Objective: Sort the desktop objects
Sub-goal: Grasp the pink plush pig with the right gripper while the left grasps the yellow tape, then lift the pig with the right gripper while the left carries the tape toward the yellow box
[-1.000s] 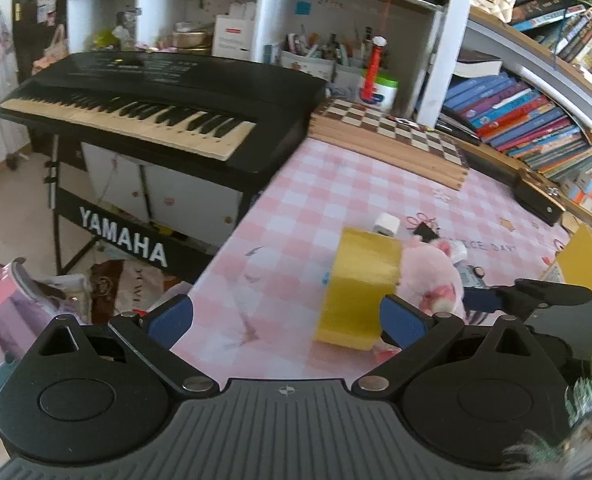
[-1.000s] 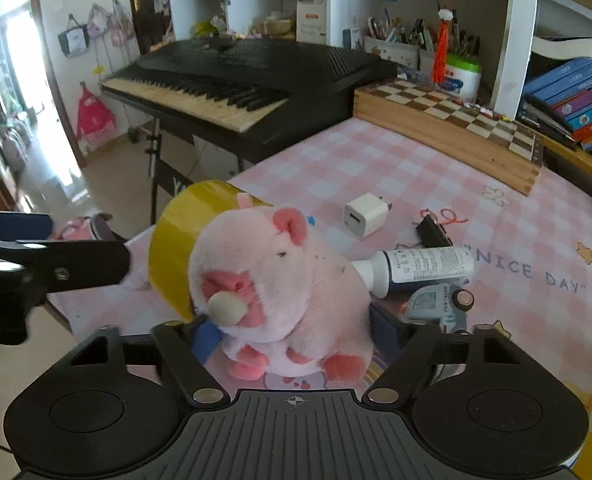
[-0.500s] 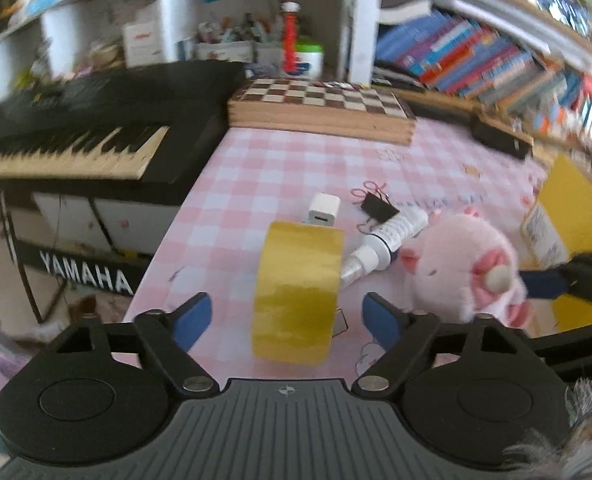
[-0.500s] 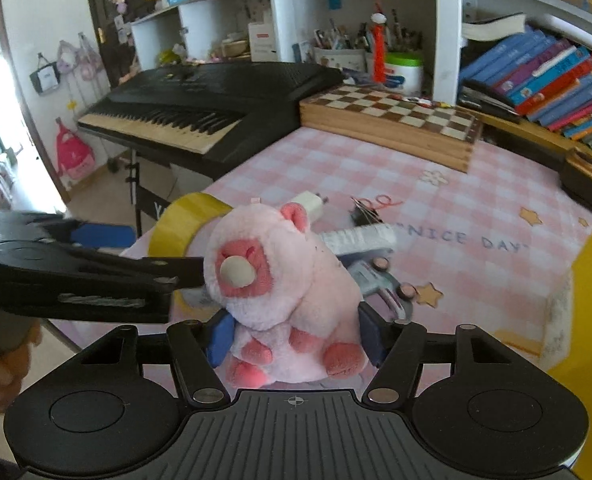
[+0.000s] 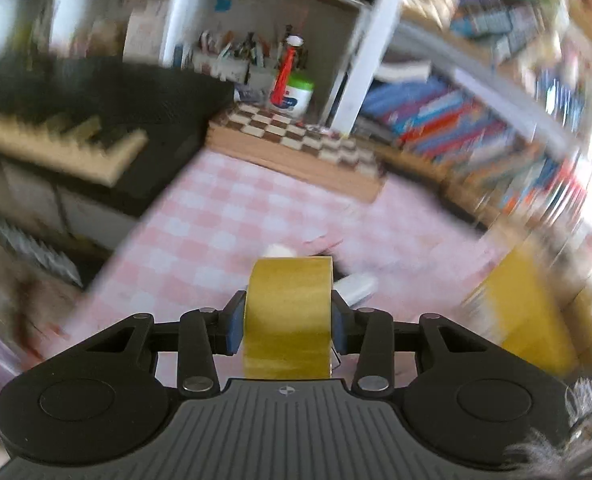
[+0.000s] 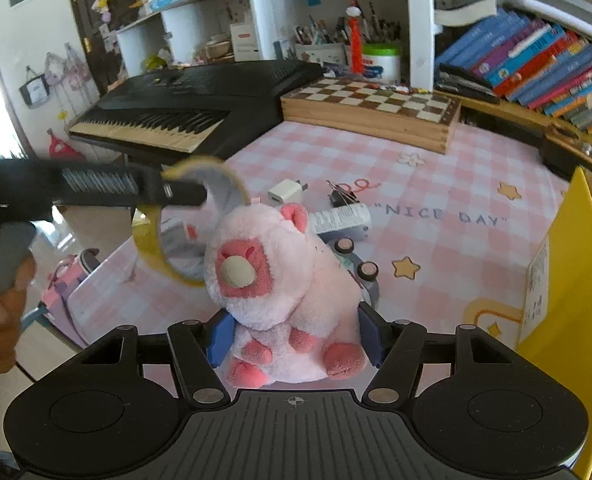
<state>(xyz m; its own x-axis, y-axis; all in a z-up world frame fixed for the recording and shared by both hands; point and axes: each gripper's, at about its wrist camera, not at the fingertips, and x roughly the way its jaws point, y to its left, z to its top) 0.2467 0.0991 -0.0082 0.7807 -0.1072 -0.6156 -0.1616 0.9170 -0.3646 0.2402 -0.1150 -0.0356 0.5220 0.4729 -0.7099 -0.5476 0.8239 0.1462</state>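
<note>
Over the pink checked desk (image 6: 436, 184), the tape roll (image 5: 288, 312) has just been clamped edge-on by the left tool (image 5: 286, 322); the plush pig (image 6: 280, 280) is gripped by the right tool (image 6: 292, 338), beside the yellow box (image 6: 576, 280).

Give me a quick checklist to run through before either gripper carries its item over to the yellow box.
1. Left gripper on yellow tape roll: jaws have just been closing, pads against both sides: ok.
2. Right gripper on pink plush toy: pads press its body: ok.
3. Tape roll clear of the table: lifted in the right wrist view: ok.
4. Plush clear of the table: cannot tell.
5. Yellow box open at the top: cannot tell.
</note>
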